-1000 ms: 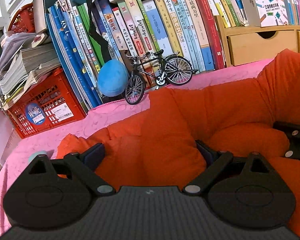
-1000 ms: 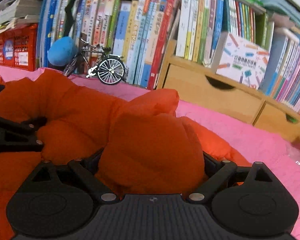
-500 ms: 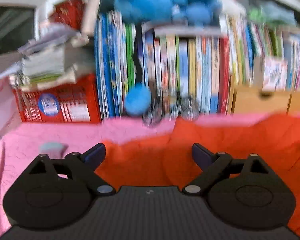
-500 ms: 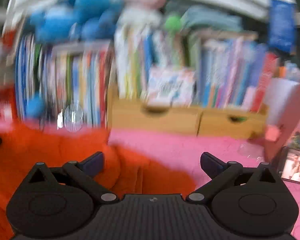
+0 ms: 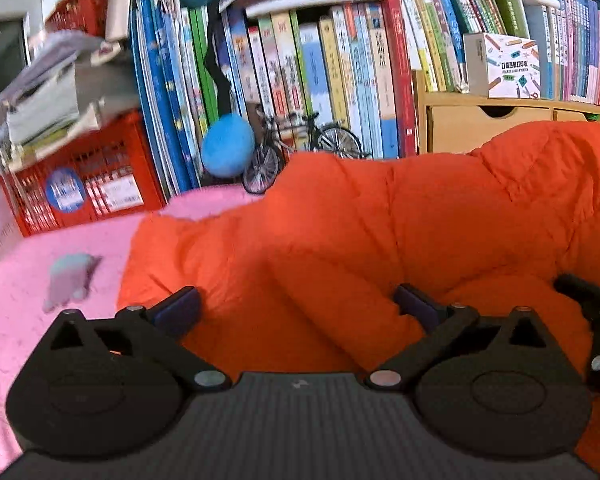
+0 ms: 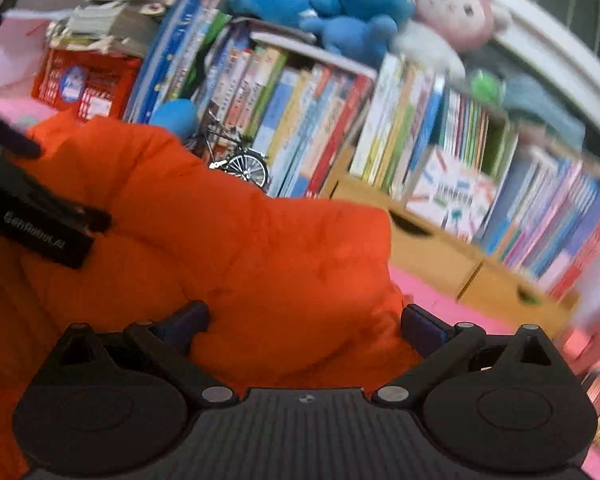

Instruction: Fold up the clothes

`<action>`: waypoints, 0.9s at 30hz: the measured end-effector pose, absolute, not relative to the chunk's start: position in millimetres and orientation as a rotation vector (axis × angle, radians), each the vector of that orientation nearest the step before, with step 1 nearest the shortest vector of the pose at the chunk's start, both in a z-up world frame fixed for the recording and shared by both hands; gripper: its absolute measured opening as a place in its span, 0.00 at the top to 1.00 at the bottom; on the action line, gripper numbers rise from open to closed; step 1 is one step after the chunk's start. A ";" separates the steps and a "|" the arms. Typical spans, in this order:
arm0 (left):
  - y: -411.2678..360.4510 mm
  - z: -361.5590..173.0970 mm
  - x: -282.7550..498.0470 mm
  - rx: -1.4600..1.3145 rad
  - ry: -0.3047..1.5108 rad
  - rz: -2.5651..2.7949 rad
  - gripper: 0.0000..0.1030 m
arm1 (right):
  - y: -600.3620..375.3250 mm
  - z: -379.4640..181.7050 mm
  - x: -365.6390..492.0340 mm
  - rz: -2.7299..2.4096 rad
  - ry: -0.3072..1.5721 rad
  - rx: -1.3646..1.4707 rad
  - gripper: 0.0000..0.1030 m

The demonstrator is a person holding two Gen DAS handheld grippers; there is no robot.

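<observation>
An orange puffy jacket (image 5: 380, 232) lies bunched on the pink cloth-covered surface (image 5: 60, 248). My left gripper (image 5: 296, 308) is open, its fingers spread wide with jacket fabric bulging between them. My right gripper (image 6: 304, 320) is open too, fingers wide around a raised fold of the same jacket (image 6: 260, 248). The left gripper's body shows at the left of the right wrist view (image 6: 32, 216); part of the right gripper shows at the right edge of the left wrist view (image 5: 596, 320).
A row of books (image 5: 320, 80) and wooden drawers (image 5: 488, 128) stand behind the jacket. A model bicycle (image 5: 300, 148), a blue plush ball (image 5: 228, 148) and a red crate (image 5: 80, 184) sit at the back left. A small pale object (image 5: 70, 276) lies on the pink cloth.
Both grippers held bunched jacket a second ago, swung up with jaws open and empty, and now sit low over the jacket again with fabric between the spread fingers.
</observation>
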State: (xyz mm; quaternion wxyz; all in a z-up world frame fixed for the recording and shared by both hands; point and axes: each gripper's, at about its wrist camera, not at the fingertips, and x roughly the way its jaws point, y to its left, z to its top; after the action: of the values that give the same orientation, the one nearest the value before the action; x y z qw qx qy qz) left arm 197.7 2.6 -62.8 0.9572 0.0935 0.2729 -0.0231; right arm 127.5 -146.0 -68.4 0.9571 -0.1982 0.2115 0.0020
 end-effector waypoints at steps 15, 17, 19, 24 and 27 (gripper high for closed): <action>13.5 -70.9 206.9 0.099 0.629 -0.075 0.00 | -191.7 -66.6 155.8 0.143 0.603 -0.090 0.00; 14.1 -71.1 207.4 0.096 0.633 -0.077 0.00 | -195.4 -64.9 157.0 0.151 0.613 -0.060 0.00; 14.0 -71.0 207.4 0.097 0.633 -0.077 0.00 | -196.2 -63.9 155.7 0.145 0.608 -0.055 0.00; 15.2 -71.4 208.1 0.092 0.638 -0.085 0.00 | -180.2 -60.5 124.7 0.050 0.499 -0.252 0.00; 16.2 -71.8 208.8 0.086 0.642 -0.090 0.00 | -195.3 -60.3 110.8 0.003 0.466 -0.330 0.00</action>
State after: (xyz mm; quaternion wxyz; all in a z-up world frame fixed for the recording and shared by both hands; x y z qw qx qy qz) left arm 208.8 16.2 -71.8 0.9470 0.0425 0.3154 -0.0442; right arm 110.8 -195.3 -60.3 0.9596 -0.1626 0.2298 0.0017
